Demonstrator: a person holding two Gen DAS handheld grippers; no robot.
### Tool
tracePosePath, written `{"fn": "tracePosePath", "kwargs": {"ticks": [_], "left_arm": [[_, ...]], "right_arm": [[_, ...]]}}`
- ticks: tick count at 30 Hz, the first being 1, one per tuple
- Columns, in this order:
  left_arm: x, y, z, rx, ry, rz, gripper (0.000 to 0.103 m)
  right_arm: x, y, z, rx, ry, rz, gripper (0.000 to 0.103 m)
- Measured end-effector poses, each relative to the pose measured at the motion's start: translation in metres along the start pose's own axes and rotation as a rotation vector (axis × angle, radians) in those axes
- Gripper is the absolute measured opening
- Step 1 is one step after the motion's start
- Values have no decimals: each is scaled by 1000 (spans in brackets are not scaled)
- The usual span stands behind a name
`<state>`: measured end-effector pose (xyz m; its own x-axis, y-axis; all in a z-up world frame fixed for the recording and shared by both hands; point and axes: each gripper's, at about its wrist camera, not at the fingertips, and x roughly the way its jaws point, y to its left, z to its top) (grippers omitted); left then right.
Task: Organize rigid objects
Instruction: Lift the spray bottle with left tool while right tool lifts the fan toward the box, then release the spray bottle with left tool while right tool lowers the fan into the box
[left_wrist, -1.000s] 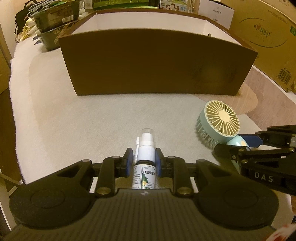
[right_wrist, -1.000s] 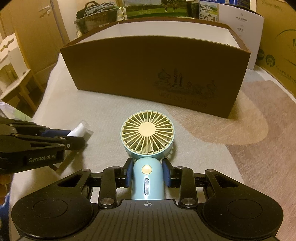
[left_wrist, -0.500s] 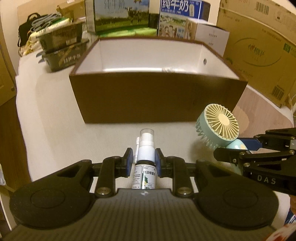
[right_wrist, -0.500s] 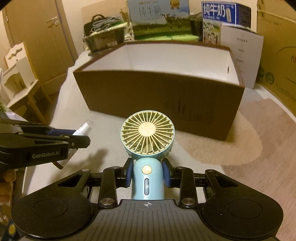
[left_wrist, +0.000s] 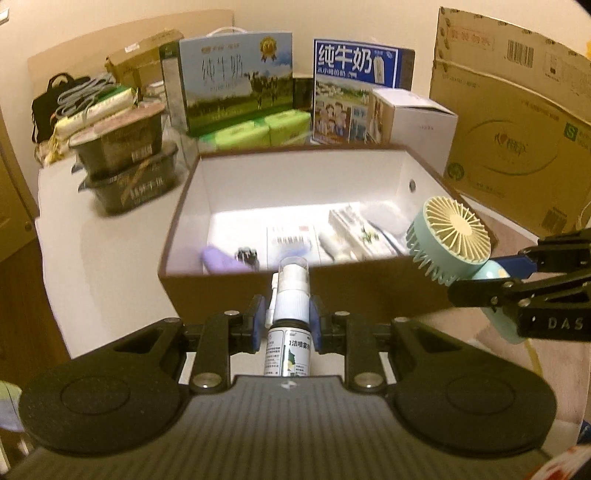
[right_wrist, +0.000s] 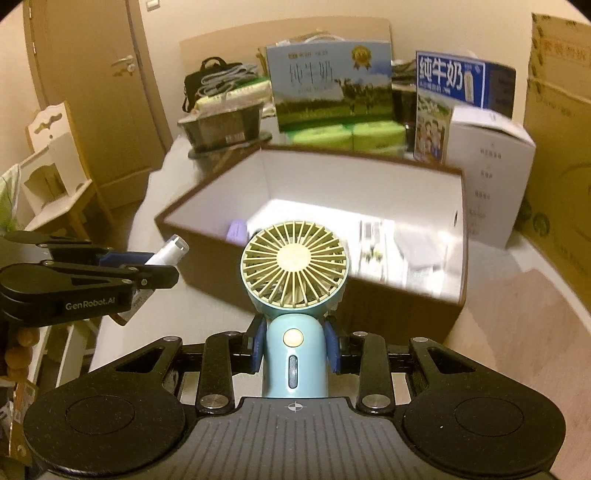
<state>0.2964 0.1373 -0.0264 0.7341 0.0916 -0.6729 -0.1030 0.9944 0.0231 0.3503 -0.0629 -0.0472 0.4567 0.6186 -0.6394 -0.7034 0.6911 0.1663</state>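
Warm yellowish light fills a room with plain cream walls (right_wrist: 207, 22). A wooden door (right_wrist: 110, 92) with a lever handle stands at the left, and a small white chair (right_wrist: 51, 162) sits just before it. Large cardboard cartons (left_wrist: 513, 122) rise on the right. Milk cartons (left_wrist: 236, 81), a white box (left_wrist: 417, 122) and stacked dark trays (left_wrist: 125, 158) crowd the far wall.

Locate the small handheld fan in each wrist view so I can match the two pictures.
Left wrist view: the handheld fan is at the right edge, clamped in the right tool, in front of the box's right corner.
Right wrist view: the fan is at centre, handle between the tool's pads.
Shared landmark: the open brown box, seen behind the fan in both.
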Motion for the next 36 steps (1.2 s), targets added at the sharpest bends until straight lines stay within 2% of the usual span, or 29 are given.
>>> {"fn": "tracePosePath", "kwargs": {"ticks": [11,16,26,36], "left_arm": [[38,15,65,54,6,10,22],[58,18,84,90,13,22,22],[107,26,105,117,53,32,23],[171,35,106,75,156,26,23]], "right_arm": [[26,-28,77,-62,-24,8,34],[50,-34,98,-88,-13,17,34],[104,-47,116,-41,54,30,34],[160,-59,111,58,140,33,34]]}}
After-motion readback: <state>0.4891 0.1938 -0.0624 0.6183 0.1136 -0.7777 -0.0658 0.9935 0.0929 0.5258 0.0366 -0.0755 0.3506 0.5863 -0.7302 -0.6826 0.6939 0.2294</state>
